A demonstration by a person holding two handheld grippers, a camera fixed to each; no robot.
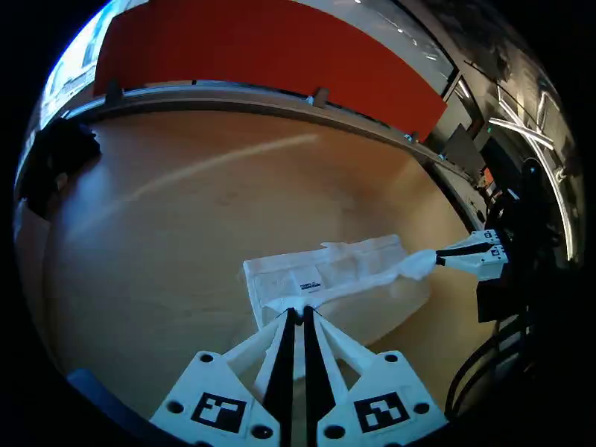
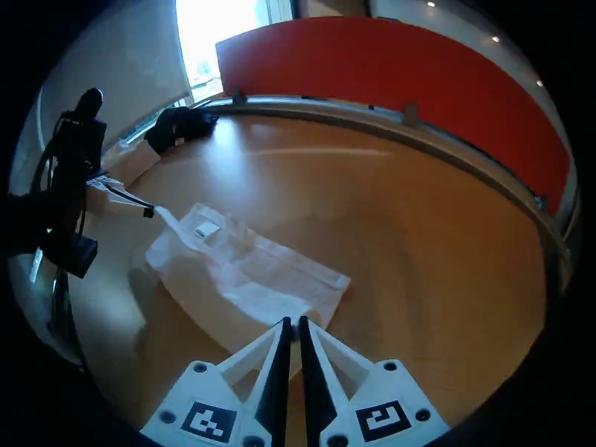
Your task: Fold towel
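The white towel [image 1: 328, 276] was stretched out low over the wooden table [image 1: 186, 208], throwing a shadow on it, with a small label showing on its upper face. The left gripper [image 1: 302, 313] had its jaws closed tight, pinching one corner. The right gripper [image 2: 293, 322], jaws likewise pressed together, held the opposite corner. Behind the table stood a red partition [image 1: 261, 52].

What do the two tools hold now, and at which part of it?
The towel: the left tool pinches one corner, the right tool another.
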